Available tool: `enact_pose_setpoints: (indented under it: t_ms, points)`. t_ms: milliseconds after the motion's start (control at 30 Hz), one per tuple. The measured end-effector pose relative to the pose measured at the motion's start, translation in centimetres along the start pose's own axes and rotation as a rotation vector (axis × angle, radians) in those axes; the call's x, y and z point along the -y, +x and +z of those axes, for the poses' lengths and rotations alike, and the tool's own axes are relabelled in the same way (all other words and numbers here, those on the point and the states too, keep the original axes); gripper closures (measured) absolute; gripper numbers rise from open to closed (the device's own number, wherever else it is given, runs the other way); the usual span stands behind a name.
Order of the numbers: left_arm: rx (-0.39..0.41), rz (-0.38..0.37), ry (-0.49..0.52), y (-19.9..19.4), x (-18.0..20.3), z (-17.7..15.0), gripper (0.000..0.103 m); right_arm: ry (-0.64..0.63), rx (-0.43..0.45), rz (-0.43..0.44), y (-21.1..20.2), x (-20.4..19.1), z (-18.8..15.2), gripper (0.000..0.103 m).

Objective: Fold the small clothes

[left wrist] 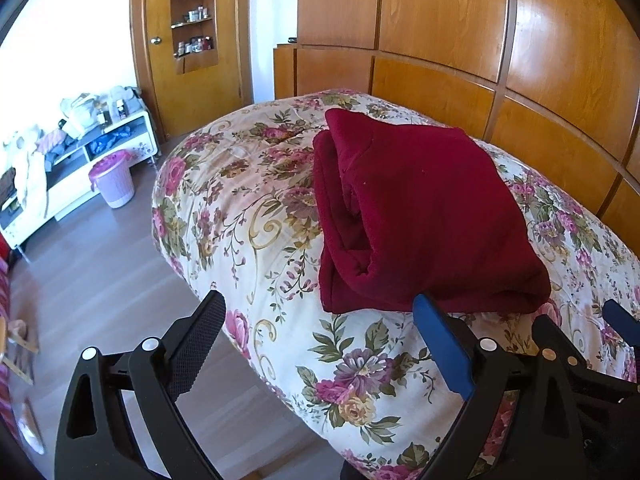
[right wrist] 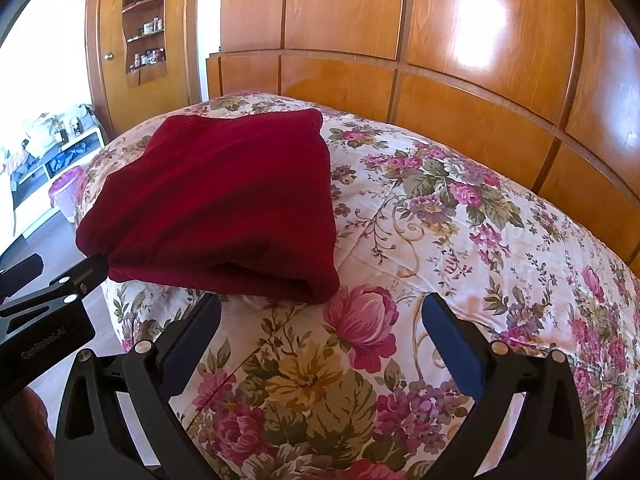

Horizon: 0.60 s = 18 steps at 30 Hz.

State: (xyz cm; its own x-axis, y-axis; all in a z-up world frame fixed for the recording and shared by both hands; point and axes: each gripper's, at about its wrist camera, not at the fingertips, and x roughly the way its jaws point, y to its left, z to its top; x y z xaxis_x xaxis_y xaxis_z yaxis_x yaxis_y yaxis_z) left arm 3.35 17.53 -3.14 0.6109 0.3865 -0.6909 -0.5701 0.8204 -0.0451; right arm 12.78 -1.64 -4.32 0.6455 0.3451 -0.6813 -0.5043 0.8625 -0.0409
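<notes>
A dark red garment [left wrist: 420, 216] lies folded into a thick rectangle on the floral bedspread [left wrist: 256, 208]. It also shows in the right wrist view [right wrist: 224, 200], at the left. My left gripper [left wrist: 320, 308] is open and empty, just in front of the garment's near edge, apart from it. My right gripper [right wrist: 320, 308] is open and empty, in front of the garment's near right corner. The left gripper's body [right wrist: 44, 312] shows at the left of the right wrist view, close to the garment's near left corner.
A wooden headboard and wardrobe panels [left wrist: 500, 52] stand behind the bed. The bed's left edge drops to a wooden floor [left wrist: 100, 272]. A pink bin [left wrist: 113, 179] and a white low cabinet [left wrist: 72, 176] with clutter stand at the far left.
</notes>
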Motion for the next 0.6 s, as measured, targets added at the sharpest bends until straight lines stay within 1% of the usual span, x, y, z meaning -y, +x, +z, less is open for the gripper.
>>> enact_pose_setpoints:
  t_ms: [600]
  points:
    - [0.021, -0.007, -0.001, -0.89, 0.05, 0.22, 0.009, -0.002, 0.003, 0.006, -0.51, -0.29, 0.02, 0.003]
